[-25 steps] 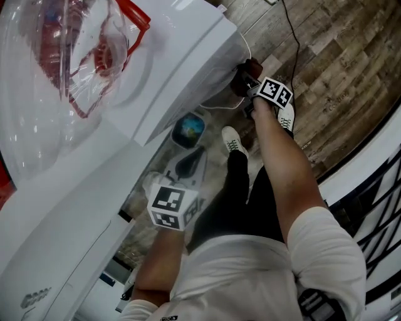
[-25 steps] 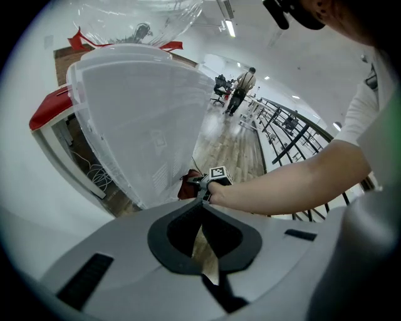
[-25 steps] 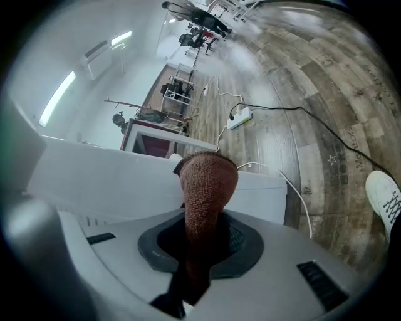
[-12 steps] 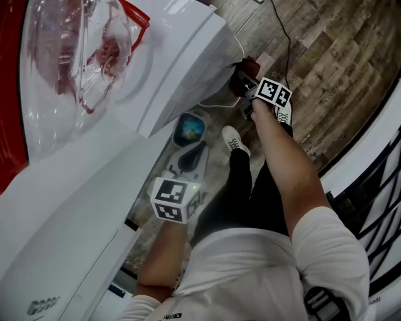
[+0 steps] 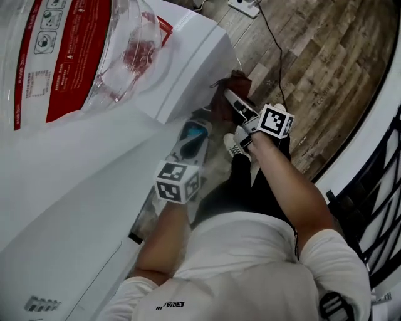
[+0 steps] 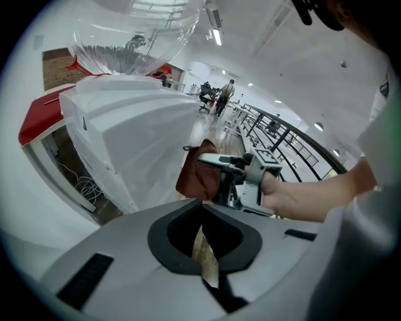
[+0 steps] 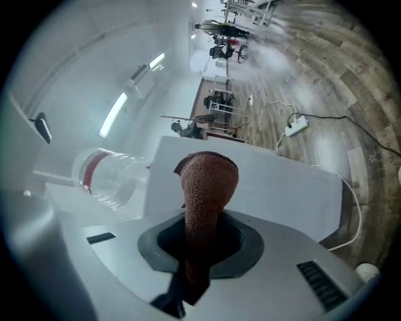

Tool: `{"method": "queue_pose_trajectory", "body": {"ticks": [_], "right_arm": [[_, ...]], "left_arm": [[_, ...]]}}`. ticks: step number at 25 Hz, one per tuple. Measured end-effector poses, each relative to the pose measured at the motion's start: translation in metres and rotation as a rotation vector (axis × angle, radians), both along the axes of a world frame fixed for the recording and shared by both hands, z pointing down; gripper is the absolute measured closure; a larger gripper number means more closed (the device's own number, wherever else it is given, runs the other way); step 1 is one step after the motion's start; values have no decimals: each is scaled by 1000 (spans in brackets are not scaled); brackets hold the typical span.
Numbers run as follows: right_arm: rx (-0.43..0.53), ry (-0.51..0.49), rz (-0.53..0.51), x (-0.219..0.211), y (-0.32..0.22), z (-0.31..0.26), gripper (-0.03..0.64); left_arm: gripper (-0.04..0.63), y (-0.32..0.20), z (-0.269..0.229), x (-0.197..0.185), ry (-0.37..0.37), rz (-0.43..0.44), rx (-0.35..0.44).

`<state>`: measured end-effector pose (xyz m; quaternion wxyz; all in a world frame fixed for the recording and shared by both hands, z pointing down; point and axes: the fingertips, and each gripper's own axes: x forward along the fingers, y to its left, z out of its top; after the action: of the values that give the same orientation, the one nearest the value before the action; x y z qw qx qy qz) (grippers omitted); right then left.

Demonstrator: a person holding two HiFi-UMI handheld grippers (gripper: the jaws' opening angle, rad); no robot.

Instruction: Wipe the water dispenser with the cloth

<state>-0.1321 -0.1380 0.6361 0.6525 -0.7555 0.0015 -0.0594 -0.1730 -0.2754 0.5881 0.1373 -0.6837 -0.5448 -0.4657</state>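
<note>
The white water dispenser (image 5: 188,56) fills the left of the head view, with a clear bottle (image 5: 94,50) bearing a red label on top. My right gripper (image 5: 235,106) is shut on a brown cloth (image 5: 227,94), which hangs close against the dispenser's side wall below its top corner. In the right gripper view the cloth (image 7: 207,188) sticks up from between the jaws in front of the white dispenser (image 7: 276,182). My left gripper (image 5: 188,141) sits lower by the dispenser's front, shut and empty. The left gripper view faces the cloth (image 6: 197,175) and the dispenser (image 6: 138,144).
A power strip (image 5: 245,6) and its black cable lie on the wooden floor behind the dispenser. A black railing (image 5: 376,207) runs along the right. The person's shoe (image 5: 233,143) and dark trousers are below the grippers.
The head view has swung towards the bottle's label. The right gripper with the cloth has slid a little lower along the dispenser's side. The left gripper has drawn closer to it.
</note>
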Motion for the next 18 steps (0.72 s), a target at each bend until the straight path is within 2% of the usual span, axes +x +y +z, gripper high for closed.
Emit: {"method": "queue_pose_trajectory", "body": {"ticks": [5,8,14,18], "right_arm": [[-14,194,-71,6,-46,-97,558],[17,262,-71,14,-65,-126,558],[34,276,-61,25,-76,-126,558],[42,251,-52,28,-74,-108,558]], "left_arm": [[606,-12,-12,2,6,5,-3],[606,-26,-19,6,15,-2,4],[606,-41,-30,14,40,-18,-2],[606,-46,-32,20,49,-36,-7]]}}
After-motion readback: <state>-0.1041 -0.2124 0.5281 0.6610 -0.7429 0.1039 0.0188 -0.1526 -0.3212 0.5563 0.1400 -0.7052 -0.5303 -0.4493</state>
